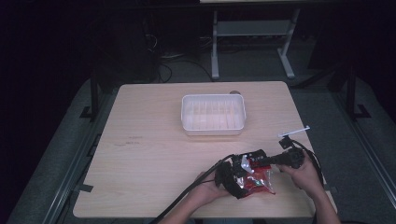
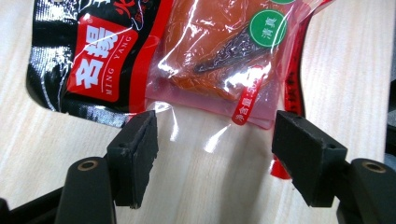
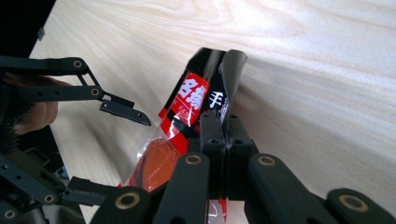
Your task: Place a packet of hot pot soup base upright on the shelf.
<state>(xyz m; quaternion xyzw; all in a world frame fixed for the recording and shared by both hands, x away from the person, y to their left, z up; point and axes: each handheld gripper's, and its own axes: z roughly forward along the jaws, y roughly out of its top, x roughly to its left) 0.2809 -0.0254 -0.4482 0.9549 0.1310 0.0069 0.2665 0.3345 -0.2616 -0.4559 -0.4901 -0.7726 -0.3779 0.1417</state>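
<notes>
A red and black snack packet with an orange block inside lies near the table's front edge. In the left gripper view the packet stretches above and between the jaws of my left gripper, which is open; the packet's clear sealed edge lies in the gap, touching neither pad. My right gripper is shut on the black end of the packet, lifting that end off the wood. In the high view my left gripper and right gripper meet over the packet.
A white plastic tray stands at the table's middle back, with a small brown round thing behind it at the far edge. The wooden table has bare room to the left. Both hands sit close to the front edge.
</notes>
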